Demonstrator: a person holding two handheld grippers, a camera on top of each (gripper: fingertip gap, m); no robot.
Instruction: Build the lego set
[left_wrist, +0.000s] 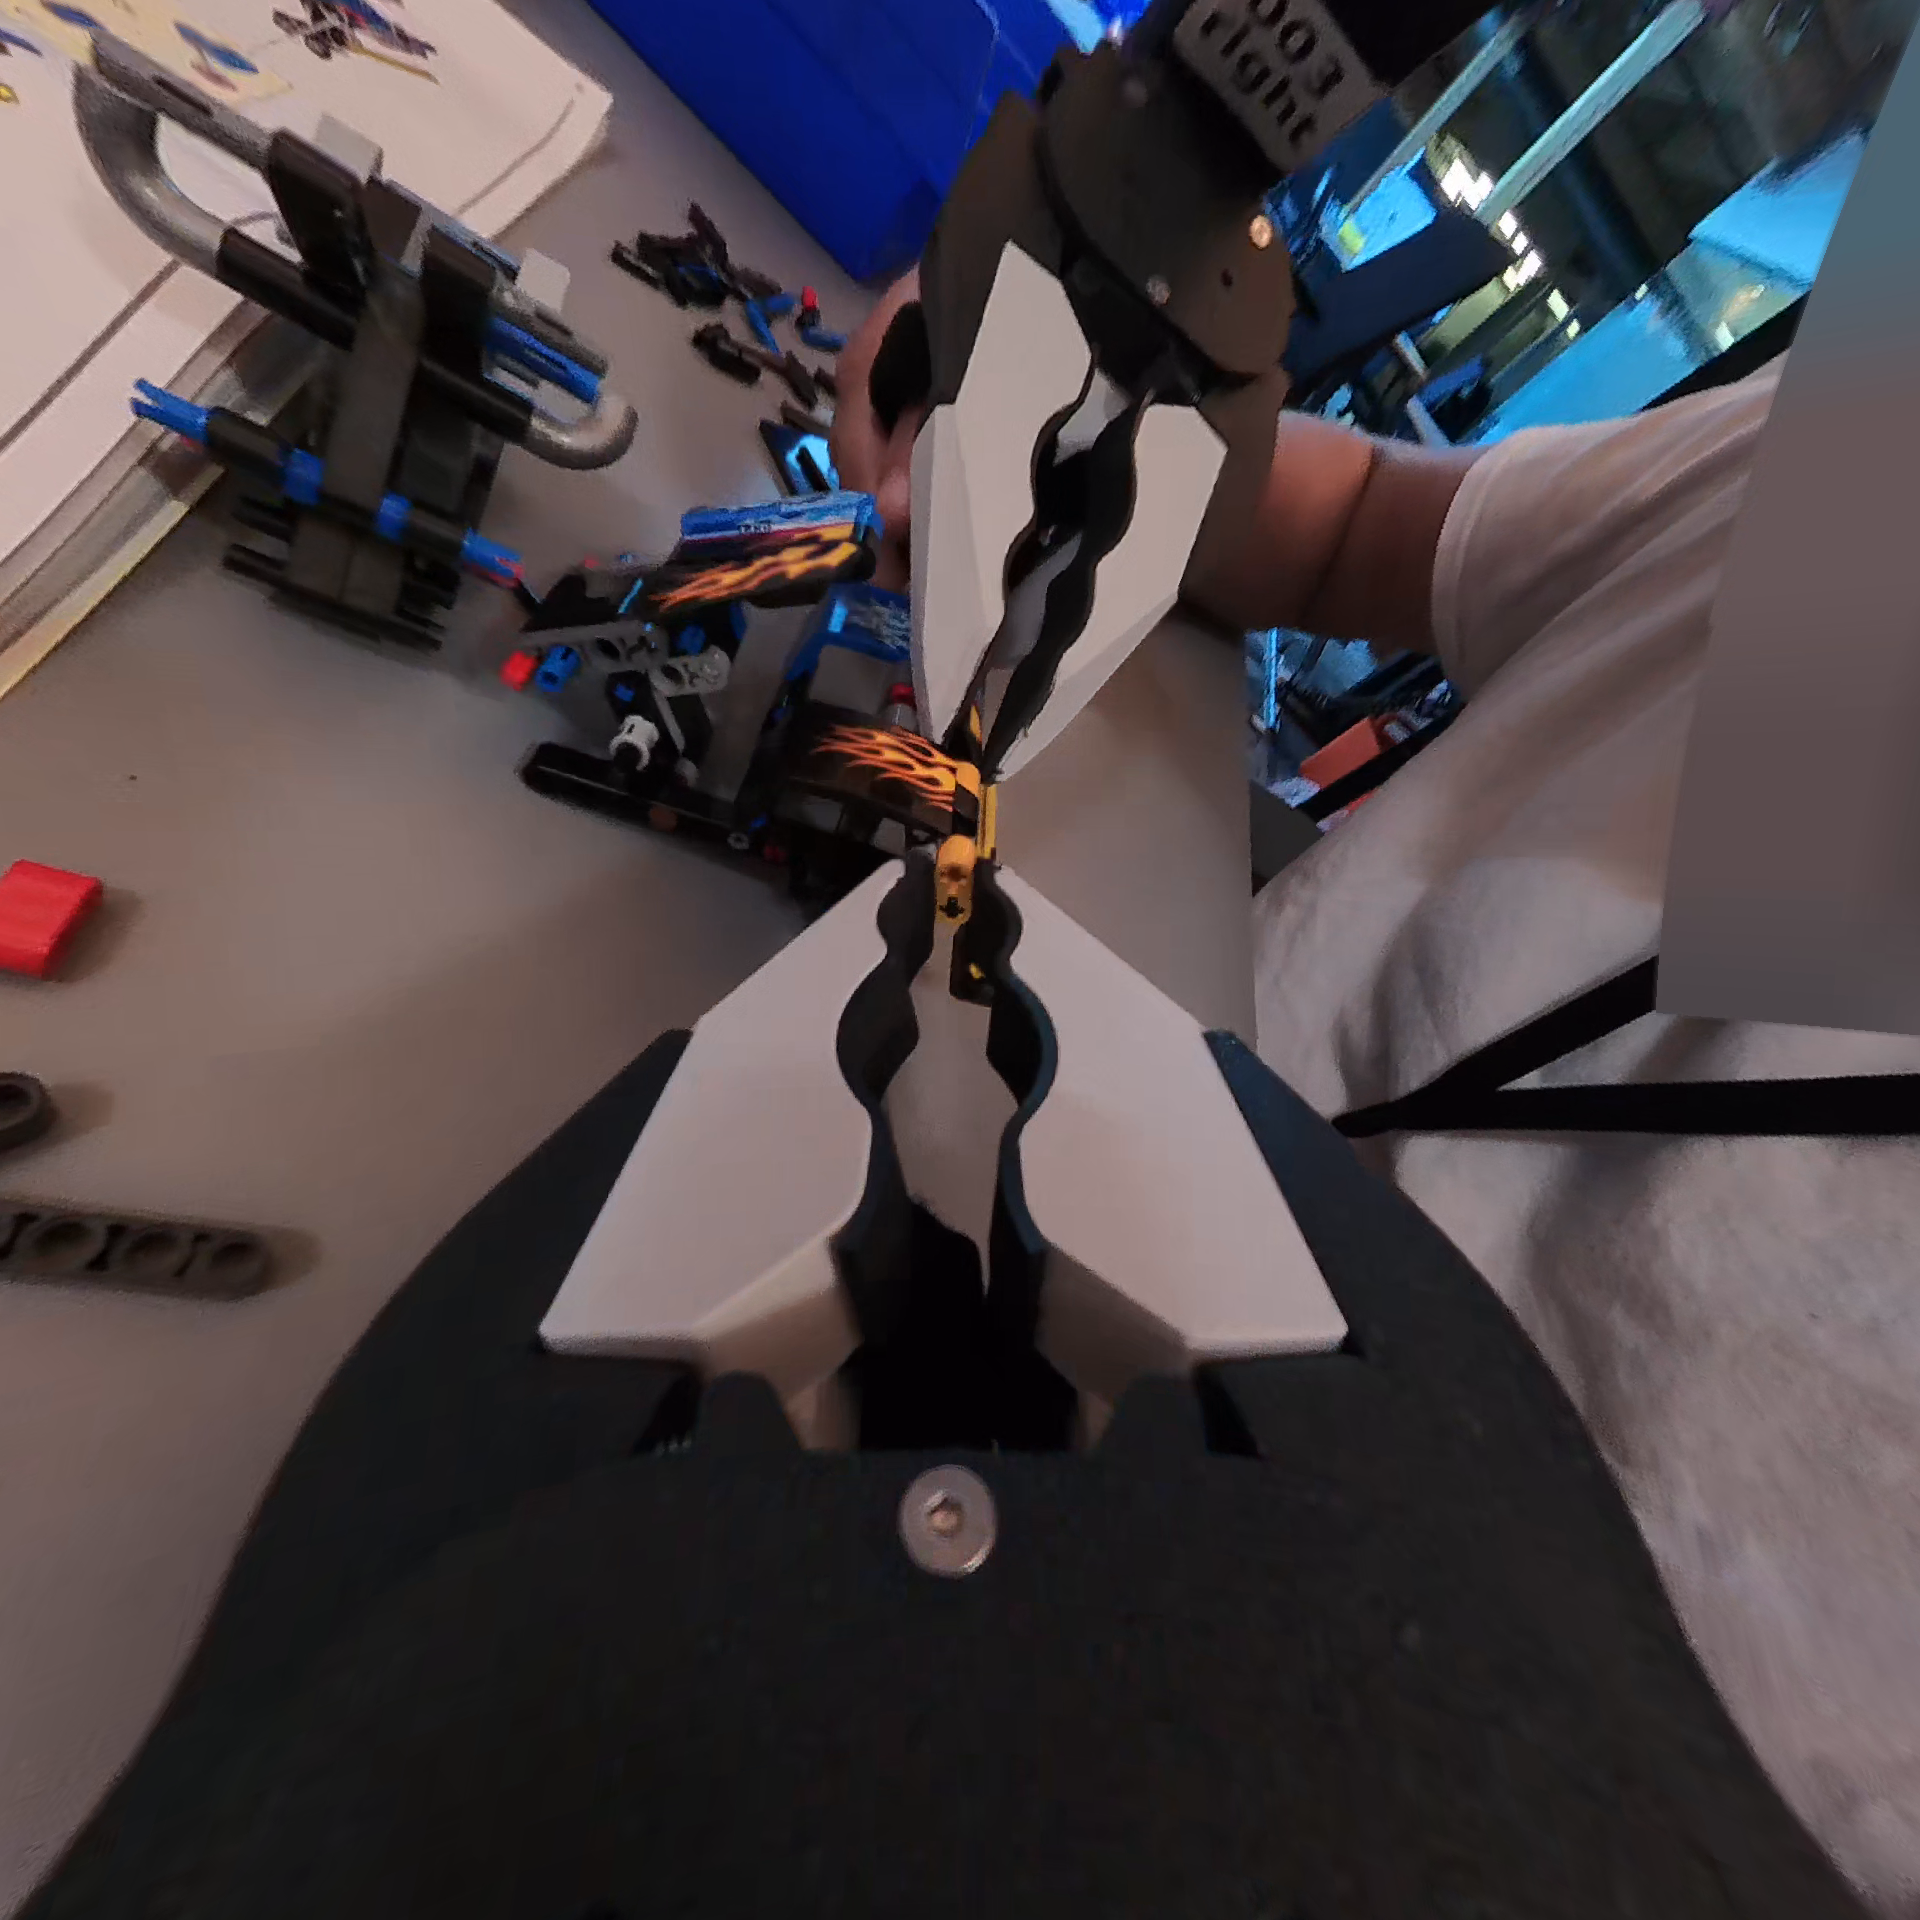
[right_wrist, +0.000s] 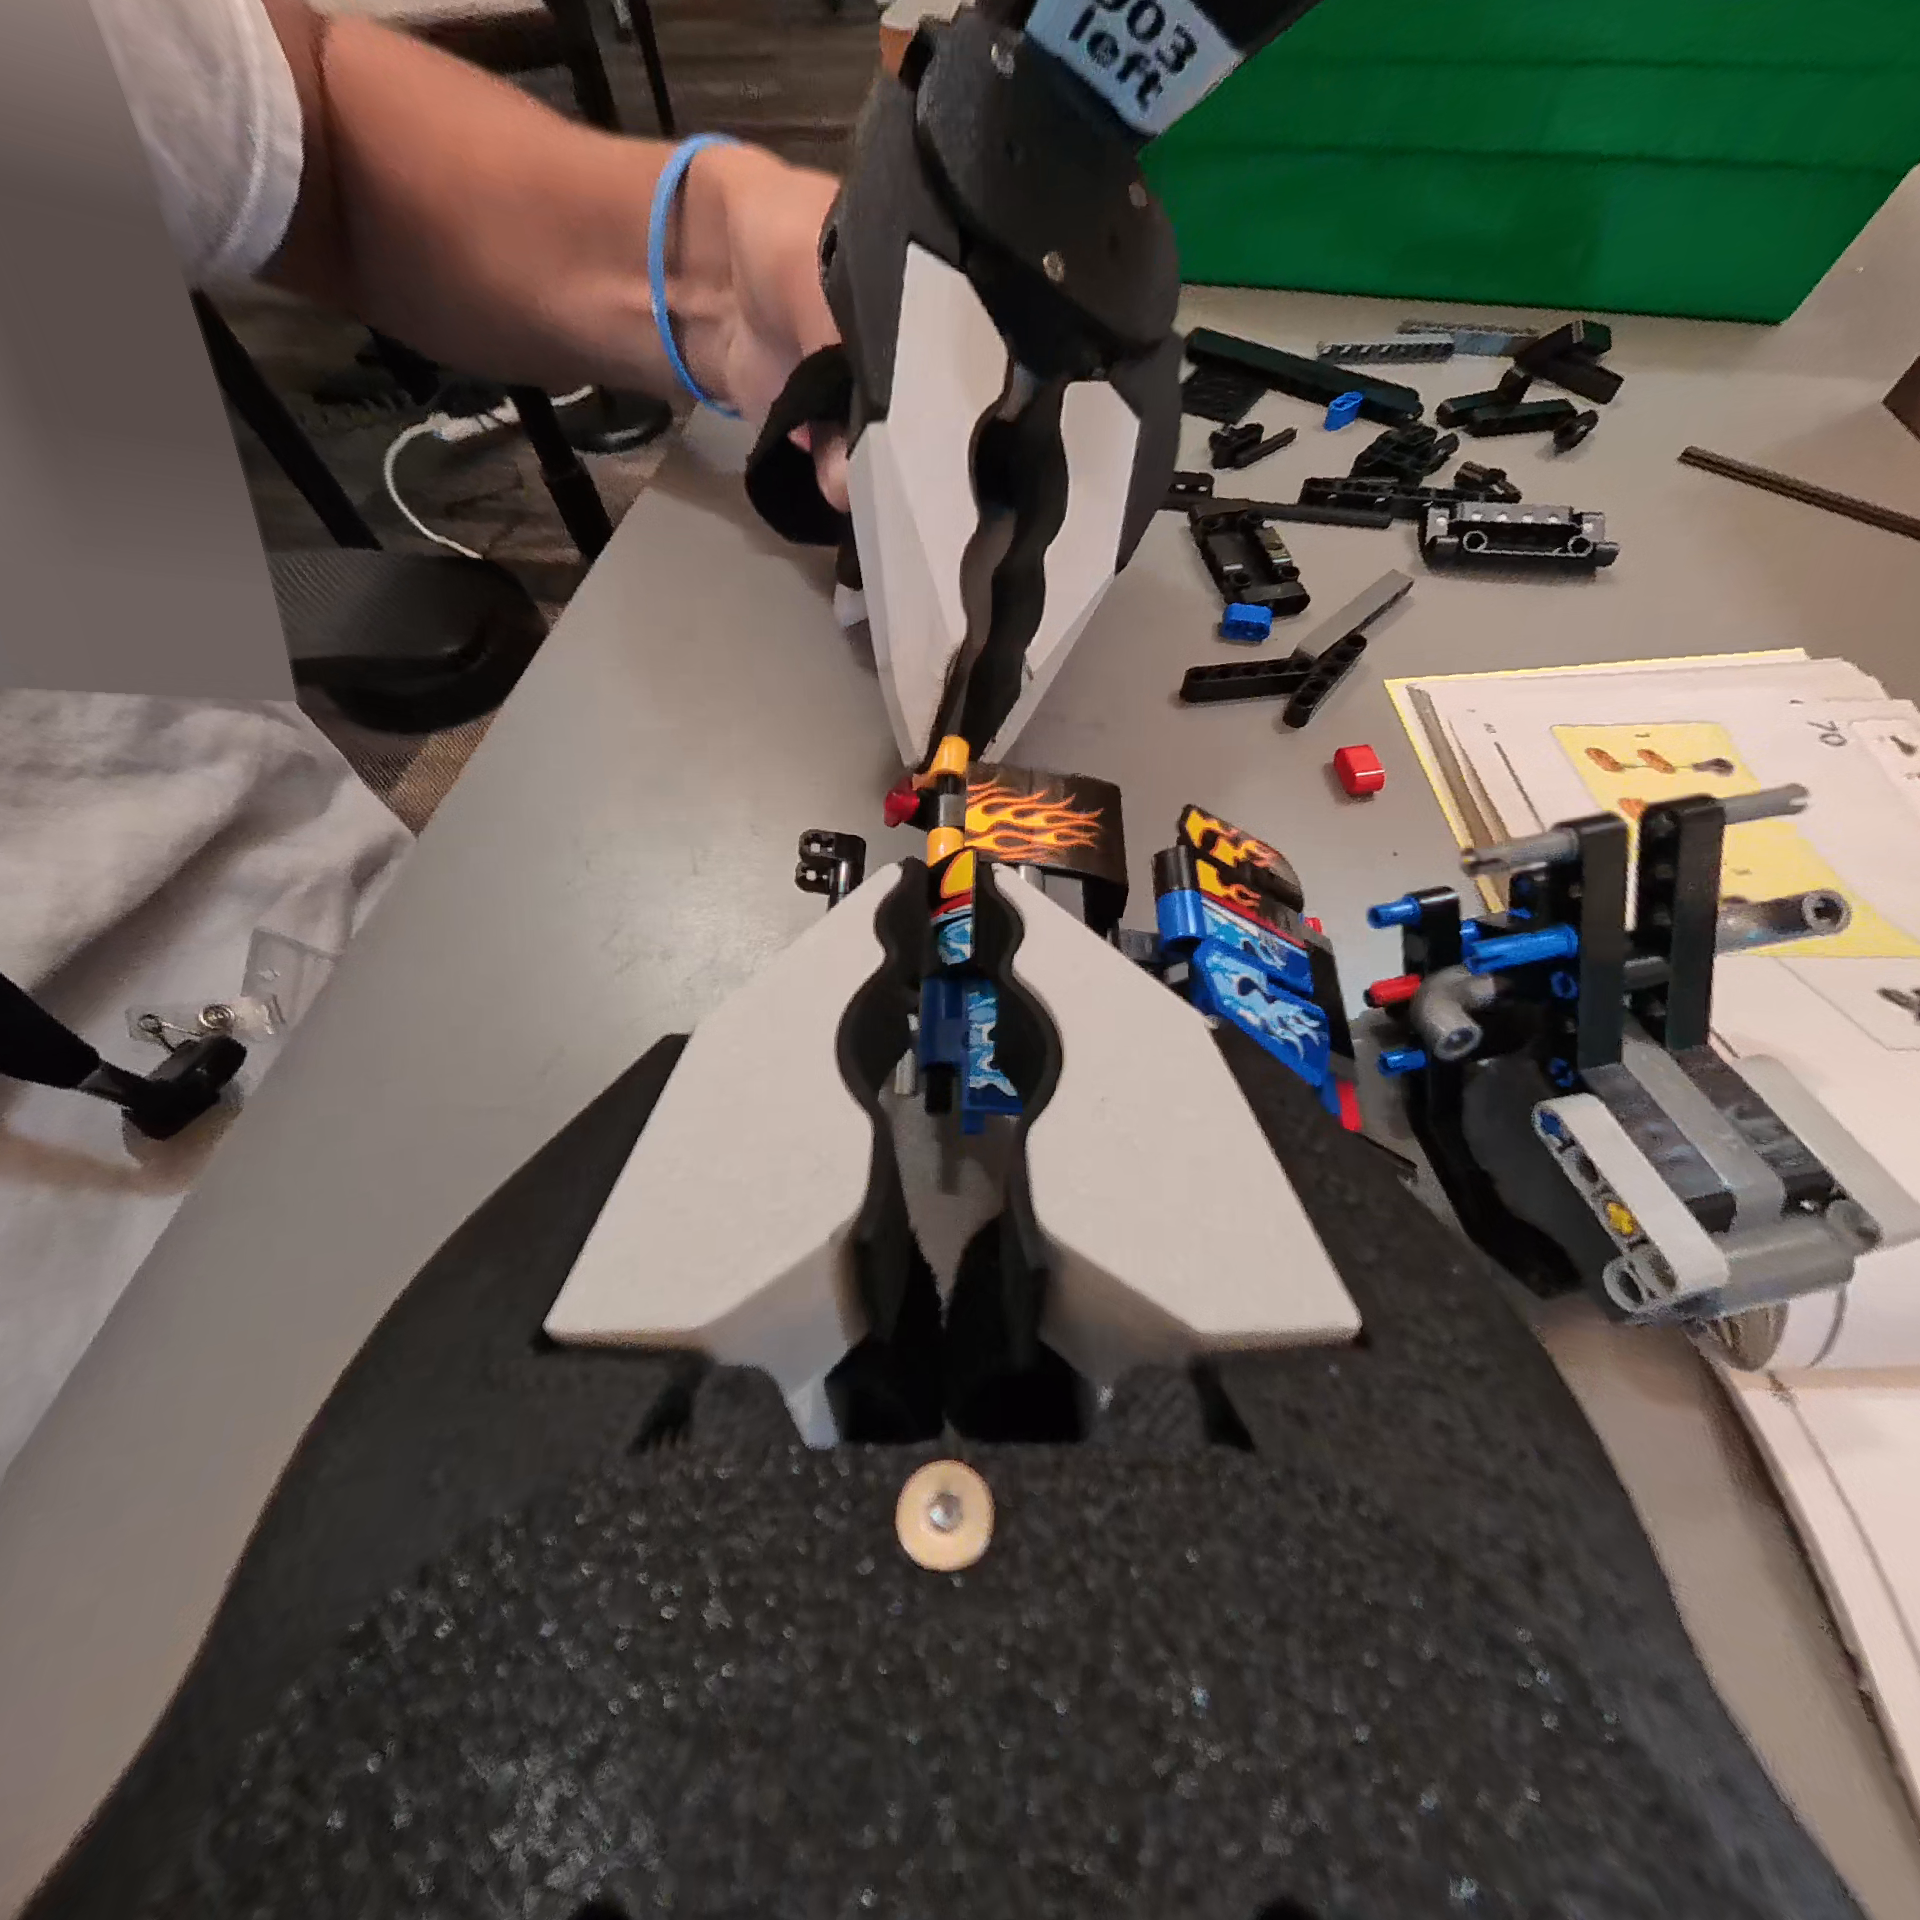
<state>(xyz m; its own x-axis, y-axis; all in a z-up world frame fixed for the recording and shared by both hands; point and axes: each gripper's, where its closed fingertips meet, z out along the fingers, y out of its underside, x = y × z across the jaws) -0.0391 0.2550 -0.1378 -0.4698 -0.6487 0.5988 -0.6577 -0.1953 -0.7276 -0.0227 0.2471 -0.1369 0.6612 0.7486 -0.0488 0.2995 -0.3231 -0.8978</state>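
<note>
Plastic all the way here, so light and stiff, but glossy and easy to let slip; the weak spots are the push-fit joints, which I'd guess pop apart if twisted.

Nearest in, the right gripper (right_wrist: 951, 899) is clamped on a small blue piece with flame stickers (right_wrist: 977, 1029), which sits deep between its jaws and pokes out past the tips; the jaws press its flat sides, which looks like the sensible place to hold it, not the printed curve.

Right at those tips, the left gripper (left_wrist: 951, 894) comes in nose to nose and is pinched on a little yellow part (left_wrist: 954, 878) at the end of the same piece; that's a tiny grab, so I'd expect it to pivot if pushed off-axis.

The left hand (right_wrist: 769, 312) reaches in above the table (right_wrist: 623, 727), with its gripper angled down toward the other one; both are held up off the surface.

Just beyond the tips sits the half-built car (right_wrist: 1039, 826) with its orange flame panel; further off to the right of the right jaws are a black and blue frame (right_wrist: 1621, 987), a booklet (right_wrist: 1558, 727) and loose black beams (right_wrist: 1351, 499).
</note>
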